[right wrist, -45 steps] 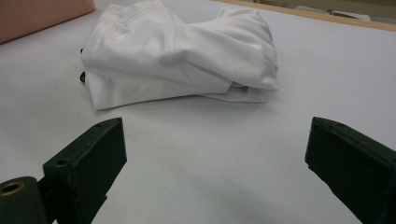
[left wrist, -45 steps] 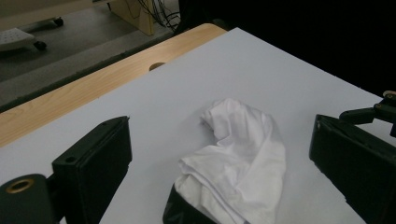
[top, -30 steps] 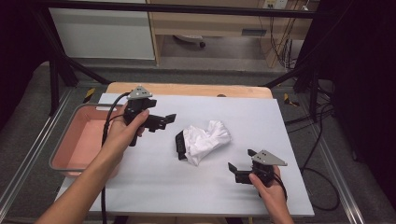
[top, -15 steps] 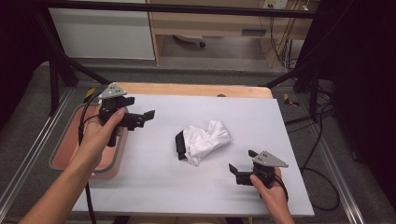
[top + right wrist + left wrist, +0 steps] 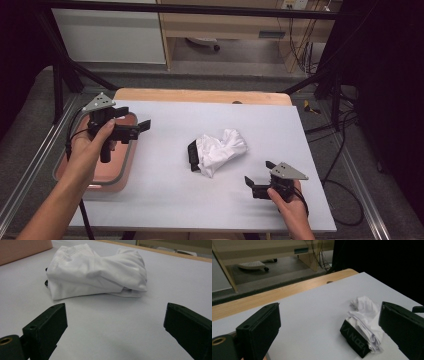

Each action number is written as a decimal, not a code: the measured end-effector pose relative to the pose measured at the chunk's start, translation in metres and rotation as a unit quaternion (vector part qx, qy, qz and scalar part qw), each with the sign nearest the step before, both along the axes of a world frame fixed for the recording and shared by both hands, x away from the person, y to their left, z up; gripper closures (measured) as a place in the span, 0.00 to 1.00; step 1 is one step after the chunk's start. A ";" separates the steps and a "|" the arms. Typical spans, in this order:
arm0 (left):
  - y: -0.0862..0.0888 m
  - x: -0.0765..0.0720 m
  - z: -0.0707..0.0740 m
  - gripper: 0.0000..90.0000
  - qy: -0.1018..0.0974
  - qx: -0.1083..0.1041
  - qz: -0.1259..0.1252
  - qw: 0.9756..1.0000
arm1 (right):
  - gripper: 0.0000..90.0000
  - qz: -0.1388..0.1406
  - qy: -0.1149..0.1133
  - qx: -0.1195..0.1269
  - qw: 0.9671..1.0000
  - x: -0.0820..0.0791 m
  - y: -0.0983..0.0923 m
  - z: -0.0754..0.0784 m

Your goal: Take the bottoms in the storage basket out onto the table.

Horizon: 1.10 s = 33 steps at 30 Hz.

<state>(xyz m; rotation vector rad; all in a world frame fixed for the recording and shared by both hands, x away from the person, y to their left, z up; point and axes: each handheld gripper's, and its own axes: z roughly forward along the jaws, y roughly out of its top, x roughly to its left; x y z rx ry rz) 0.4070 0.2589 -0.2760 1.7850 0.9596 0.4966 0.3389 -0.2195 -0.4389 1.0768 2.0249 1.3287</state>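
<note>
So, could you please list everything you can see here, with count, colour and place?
white garment: one, white with a black waistband, crumpled mid-table.
tray: one, pink with a dark rim, at the table's left edge.
table: one, pale grey top with a wooden far edge.
cabinet: one, white, on the floor beyond the table.
left gripper: one, black, open, held above the tray.
right gripper: one, black, open, near the table's front right, facing the garment.

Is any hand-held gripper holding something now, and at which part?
Nothing is held. Left hand-held gripper and right hand-held gripper are open, apart from the crumpled white cloth.
</note>
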 end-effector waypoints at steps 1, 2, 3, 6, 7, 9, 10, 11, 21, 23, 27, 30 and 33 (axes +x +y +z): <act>0.003 -0.002 0.000 0.04 -0.001 0.001 0.001 1.000 | 0.06 0.000 0.000 -0.001 1.000 -0.001 -0.001 0.001; 0.005 -0.003 0.000 0.04 0.000 0.002 0.003 1.000 | 0.06 0.000 -0.001 -0.002 1.000 -0.001 -0.001 0.001; 0.007 -0.005 0.001 0.04 -0.001 0.003 0.005 1.000 | 0.06 0.001 -0.003 -0.002 1.000 -0.001 -0.001 0.002; 0.012 -0.009 0.001 0.04 -0.002 0.005 0.008 1.000 | 0.06 0.001 -0.004 0.001 1.000 -0.001 -0.002 0.002; 0.012 -0.011 0.001 0.04 -0.003 0.007 0.008 1.000 | 0.06 0.002 -0.003 0.002 1.000 -0.001 -0.002 0.002; 0.014 -0.013 0.001 0.05 -0.005 0.016 0.012 1.000 | 0.06 0.005 -0.002 -0.002 1.000 0.000 -0.002 0.001; 0.016 -0.014 0.001 0.05 -0.006 0.021 0.014 1.000 | 0.06 0.006 -0.001 -0.002 1.000 0.000 -0.001 0.000; 0.017 -0.014 0.001 0.05 -0.008 0.020 0.018 1.000 | 0.06 0.005 0.000 -0.003 1.000 0.000 -0.001 0.000; 0.036 -0.020 -0.006 0.05 -0.004 0.019 0.032 0.999 | 0.06 0.003 -0.008 -0.002 1.000 -0.004 -0.003 0.003; 0.040 -0.022 -0.007 0.05 -0.003 0.022 0.033 0.999 | 0.06 0.004 -0.007 -0.003 1.000 -0.002 -0.002 0.002; 0.049 -0.024 -0.009 0.05 0.000 0.021 0.037 0.999 | 0.06 -0.001 -0.007 -0.004 1.000 -0.001 -0.002 0.002; 0.056 -0.026 -0.008 0.05 0.000 0.022 0.043 0.999 | 0.06 0.003 -0.005 -0.005 1.000 -0.002 -0.001 0.002; 0.063 -0.032 -0.005 0.05 -0.002 0.009 0.056 0.998 | 0.06 0.005 -0.003 -0.008 1.000 -0.003 0.000 0.002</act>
